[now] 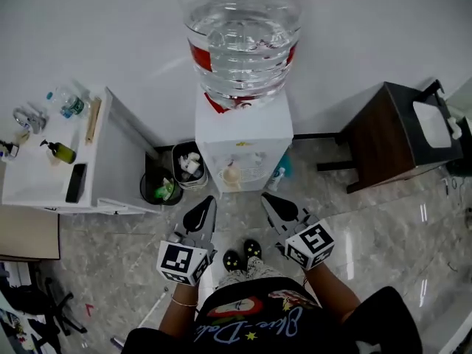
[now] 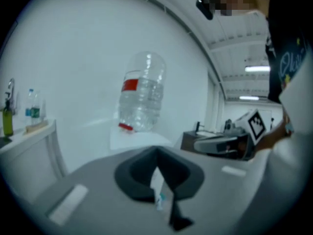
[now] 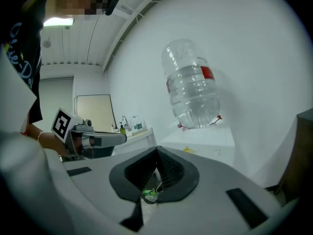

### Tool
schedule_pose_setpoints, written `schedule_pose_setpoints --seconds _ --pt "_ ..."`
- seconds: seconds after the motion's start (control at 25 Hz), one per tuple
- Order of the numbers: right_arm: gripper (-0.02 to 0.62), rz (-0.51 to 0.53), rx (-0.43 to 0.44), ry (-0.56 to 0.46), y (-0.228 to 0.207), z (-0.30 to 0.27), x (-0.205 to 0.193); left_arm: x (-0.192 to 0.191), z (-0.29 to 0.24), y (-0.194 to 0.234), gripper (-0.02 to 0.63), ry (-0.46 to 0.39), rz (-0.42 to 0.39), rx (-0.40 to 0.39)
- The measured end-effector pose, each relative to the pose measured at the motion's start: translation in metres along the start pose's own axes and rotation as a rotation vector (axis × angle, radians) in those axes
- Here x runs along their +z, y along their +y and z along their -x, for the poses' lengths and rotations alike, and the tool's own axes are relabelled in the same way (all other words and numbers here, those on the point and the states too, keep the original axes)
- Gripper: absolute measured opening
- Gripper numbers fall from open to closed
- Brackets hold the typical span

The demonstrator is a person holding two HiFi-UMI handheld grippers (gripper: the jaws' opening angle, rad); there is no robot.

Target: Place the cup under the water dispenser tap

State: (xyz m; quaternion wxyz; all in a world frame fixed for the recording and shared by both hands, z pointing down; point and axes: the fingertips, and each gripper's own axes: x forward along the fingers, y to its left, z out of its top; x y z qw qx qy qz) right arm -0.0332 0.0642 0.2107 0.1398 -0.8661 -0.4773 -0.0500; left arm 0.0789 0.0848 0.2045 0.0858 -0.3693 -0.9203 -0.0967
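Observation:
The white water dispenser (image 1: 243, 135) stands against the wall with a large clear water bottle (image 1: 243, 35) on top. In the recess on its front a small beige cup (image 1: 232, 174) is below the taps. My left gripper (image 1: 207, 204) and right gripper (image 1: 270, 200) are held side by side over the floor, short of the dispenser, both pointing at it. Each has its jaws together with nothing between them. The left gripper view shows its shut tips (image 2: 156, 151) below the bottle (image 2: 141, 93); the right gripper view shows the same (image 3: 157, 150) with the bottle (image 3: 193, 87) ahead.
Two black bins (image 1: 164, 184) with rubbish stand left of the dispenser. A white counter (image 1: 44, 169) further left carries bottles and a black phone. A dark brown side table (image 1: 383, 135) is on the right. A bluish bottle (image 1: 279, 175) stands on the floor by the dispenser.

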Motion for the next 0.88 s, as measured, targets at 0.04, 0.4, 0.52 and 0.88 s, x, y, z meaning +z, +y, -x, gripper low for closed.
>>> schedule_pose_setpoints --seconds 0.04,0.4,0.52,0.88 --pt "0.012 -0.008 -0.008 -0.019 0.003 0.008 0.010 0.014 0.001 -0.008 -0.012 -0.021 -0.024 -0.019" --pt "0.012 0.012 -0.021 -0.106 0.015 0.035 0.049 0.046 0.008 -0.047 -0.012 -0.066 -0.084 -0.101" --pt "0.012 0.008 -0.022 -0.101 0.019 0.037 0.046 0.047 0.014 -0.048 -0.012 -0.072 -0.090 -0.101" --pt "0.012 -0.004 -0.001 -0.094 0.023 0.029 0.043 0.041 0.021 -0.031 -0.012 -0.062 -0.062 -0.056"
